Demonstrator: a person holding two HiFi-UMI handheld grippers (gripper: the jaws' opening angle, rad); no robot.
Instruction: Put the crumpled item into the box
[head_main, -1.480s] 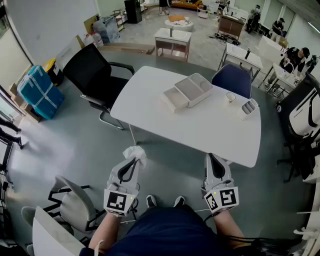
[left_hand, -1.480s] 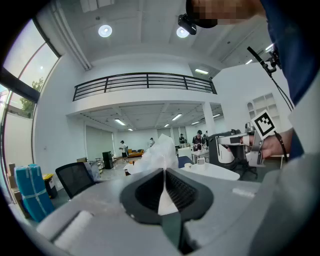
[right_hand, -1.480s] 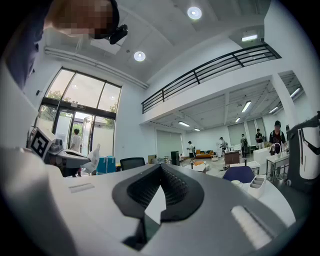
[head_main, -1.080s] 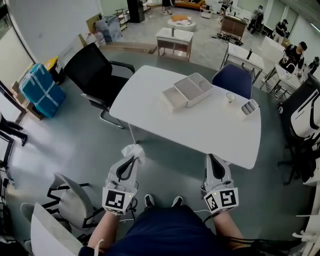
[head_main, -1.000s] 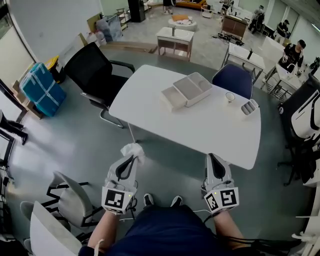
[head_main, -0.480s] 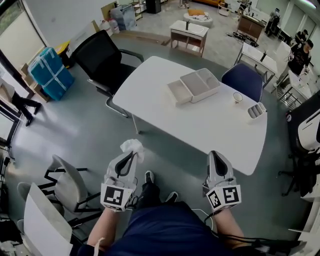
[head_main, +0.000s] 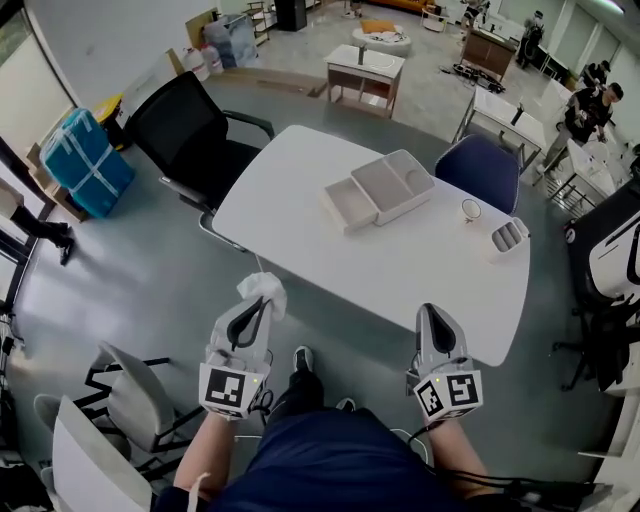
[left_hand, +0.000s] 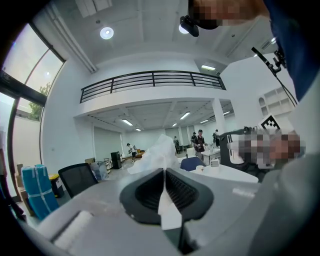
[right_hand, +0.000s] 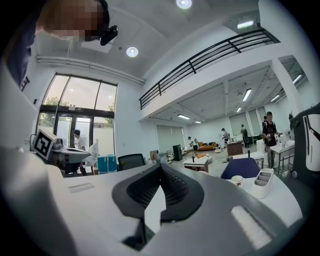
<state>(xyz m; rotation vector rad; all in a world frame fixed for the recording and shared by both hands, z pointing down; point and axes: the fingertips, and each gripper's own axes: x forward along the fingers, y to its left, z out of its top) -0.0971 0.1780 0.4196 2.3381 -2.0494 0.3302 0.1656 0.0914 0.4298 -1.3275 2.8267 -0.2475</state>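
Nearest the camera, the left tongs (head_main: 260, 306) are clamped on the crumpled item (head_main: 263, 291), a white wad of thin paper that bulges beyond the tips. The left gripper view confirms this, with the jaws pressed together and the paper pinched in the seam. The right tongs (head_main: 430, 313) hang at three o'clock of the left pair, with their jaws closed tip to tip and nothing between them in the right gripper view. Between the two pairs, one shoe (head_main: 303, 358) is set forward on the grey floor. Compared with the pictures from a second or so earlier, both grips are unchanged. The near edge of the table (head_main: 290, 205) now lies closer to the tips of the left tongs, and the feet have shifted from side by side to a stride. This reads as the carrying stage, an approach on foot with the item already secured. The box (head_main: 398, 186), white, open and seemingly empty, sits beyond mid-table at about one o'clock from the left tongs, well apart from them, with a shallow tray (head_main: 349, 205) touching its near side. A cup (head_main: 471, 209) and a small organiser (head_main: 507, 237) lie farther toward three o'clock. The item is not yet over the table, so further approach and a reach toward one o'clock appear necessary before release.
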